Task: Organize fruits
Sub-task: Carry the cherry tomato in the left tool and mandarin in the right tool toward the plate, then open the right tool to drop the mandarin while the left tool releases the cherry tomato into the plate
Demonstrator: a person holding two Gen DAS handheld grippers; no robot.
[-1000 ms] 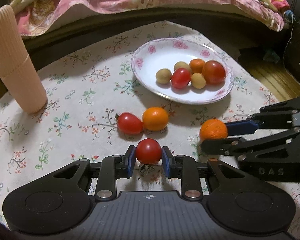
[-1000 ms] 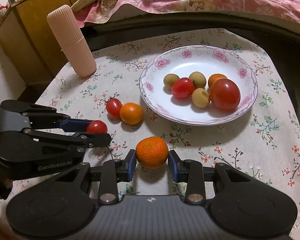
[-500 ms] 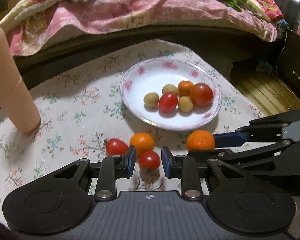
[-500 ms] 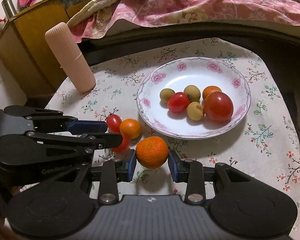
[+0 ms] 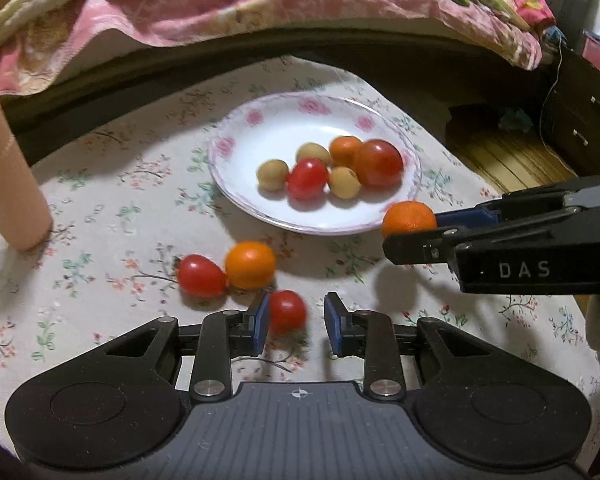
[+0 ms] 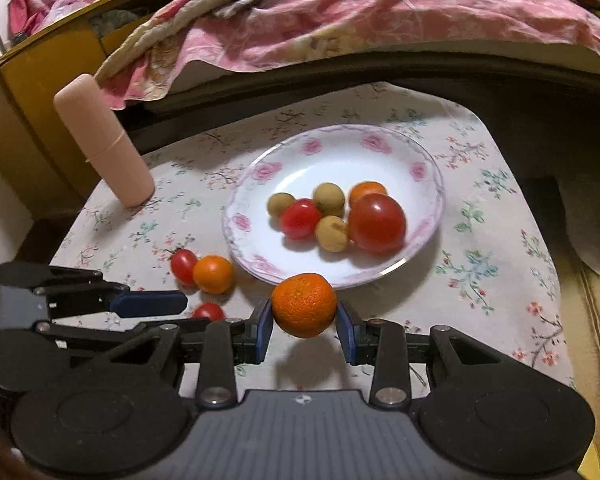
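My left gripper (image 5: 296,326) is open. A small red tomato (image 5: 286,312) lies on the flowered cloth between its fingers, against the left pad and apart from the right one. My right gripper (image 6: 304,320) is shut on a tangerine (image 6: 304,305), held above the cloth at the near rim of the white flowered plate (image 6: 340,160). The left wrist view shows the same tangerine (image 5: 409,219) at the plate's right edge (image 5: 228,136). The plate holds a big tomato (image 6: 376,222), a small tomato, an orange fruit and three tan fruits. Another cherry tomato (image 5: 200,276) and a small orange (image 5: 250,265) touch each other on the cloth.
A tall pink ribbed cylinder (image 6: 104,140) stands at the table's far left. Behind the table runs a dark bed frame with a pink quilt (image 6: 340,28). A yellow wooden cabinet (image 6: 24,120) is at the left, and the floor drops off on the right.
My left gripper opened and rose; the small tomato slipped out and now rests on the cloth. My right gripper lifted the tangerine and carried it toward the plate's near rim.
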